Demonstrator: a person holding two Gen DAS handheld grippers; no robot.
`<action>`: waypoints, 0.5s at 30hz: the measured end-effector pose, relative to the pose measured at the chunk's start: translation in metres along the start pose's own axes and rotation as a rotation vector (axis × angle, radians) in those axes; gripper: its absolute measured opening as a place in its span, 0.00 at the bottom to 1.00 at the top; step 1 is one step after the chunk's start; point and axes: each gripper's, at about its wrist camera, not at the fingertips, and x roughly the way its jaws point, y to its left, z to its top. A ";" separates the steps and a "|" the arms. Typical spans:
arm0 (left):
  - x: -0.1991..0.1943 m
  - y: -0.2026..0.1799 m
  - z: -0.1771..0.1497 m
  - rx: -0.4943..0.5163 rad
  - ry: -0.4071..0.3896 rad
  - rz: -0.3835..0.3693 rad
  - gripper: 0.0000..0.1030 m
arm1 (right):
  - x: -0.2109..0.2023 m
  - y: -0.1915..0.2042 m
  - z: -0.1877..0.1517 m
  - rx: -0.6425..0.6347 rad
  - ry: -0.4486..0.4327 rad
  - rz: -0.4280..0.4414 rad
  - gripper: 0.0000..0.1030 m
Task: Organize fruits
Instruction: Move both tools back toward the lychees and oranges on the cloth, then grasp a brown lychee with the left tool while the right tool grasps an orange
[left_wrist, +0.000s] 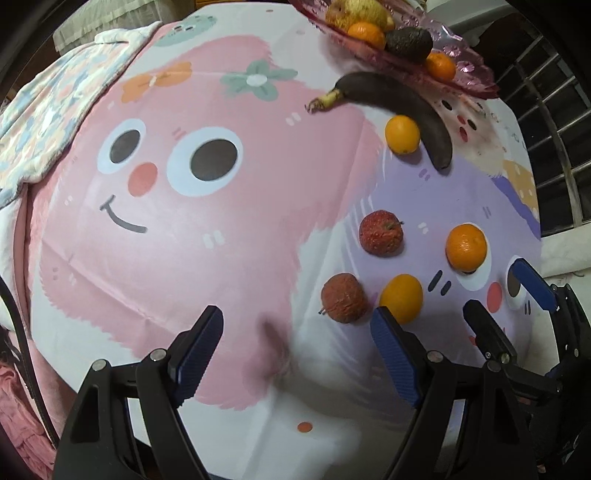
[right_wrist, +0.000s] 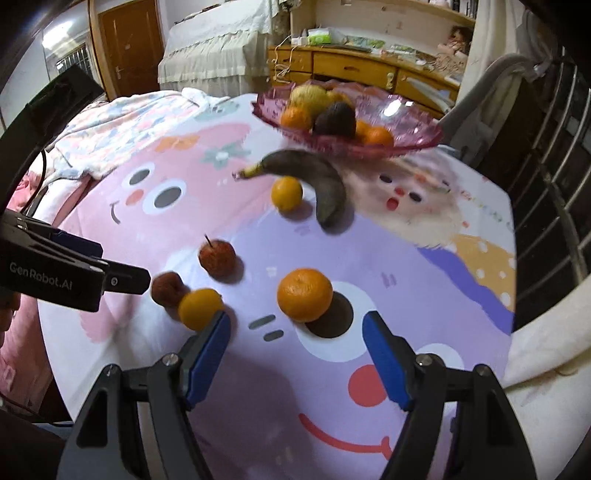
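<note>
Both grippers, left gripper (left_wrist: 297, 354) and right gripper (right_wrist: 297, 356), hang empty, fingers apart; center the right one around the big orange (right_wrist: 304, 294) before closing, then carry to the pink bowl (right_wrist: 413, 142).

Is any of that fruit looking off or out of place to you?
Yes. The banana, lying on the cloth just in front of the pink bowl, is almost wholly dark brown, with only its stem end yellow: it looks overripe. The apple nearest the left gripper looks wrinkled.
</note>
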 end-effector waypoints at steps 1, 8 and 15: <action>0.003 -0.001 0.000 -0.004 0.001 -0.002 0.79 | 0.003 -0.001 -0.001 -0.003 -0.002 0.006 0.71; 0.015 -0.005 0.003 -0.022 -0.015 -0.009 0.67 | 0.021 -0.003 -0.004 -0.044 -0.022 0.016 0.62; 0.023 -0.009 0.009 -0.013 0.002 -0.060 0.43 | 0.037 -0.006 -0.002 -0.046 -0.023 0.015 0.47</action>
